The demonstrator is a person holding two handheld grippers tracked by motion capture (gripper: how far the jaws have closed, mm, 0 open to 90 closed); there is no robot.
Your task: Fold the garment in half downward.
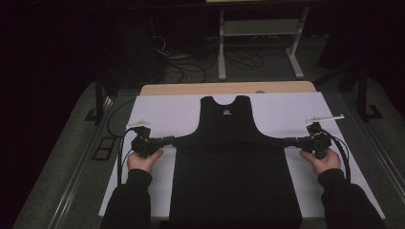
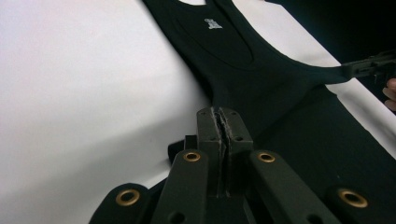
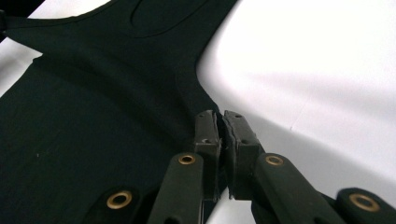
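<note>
While stretched flat, black tank top (image 1: 229,157) pinched between both grippers' closed fingers (image 2: 212,135).

left gripper (image 1: 168,140) clamped; right gripper (image 1: 288,141) clamped — arms spread

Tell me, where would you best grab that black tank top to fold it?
At its two side edges under the armholes, as now: the left gripper pinches the black tank top from the left, the right gripper from the right. The cloth lies flat, so thin outer edges slip between jaws.
</note>
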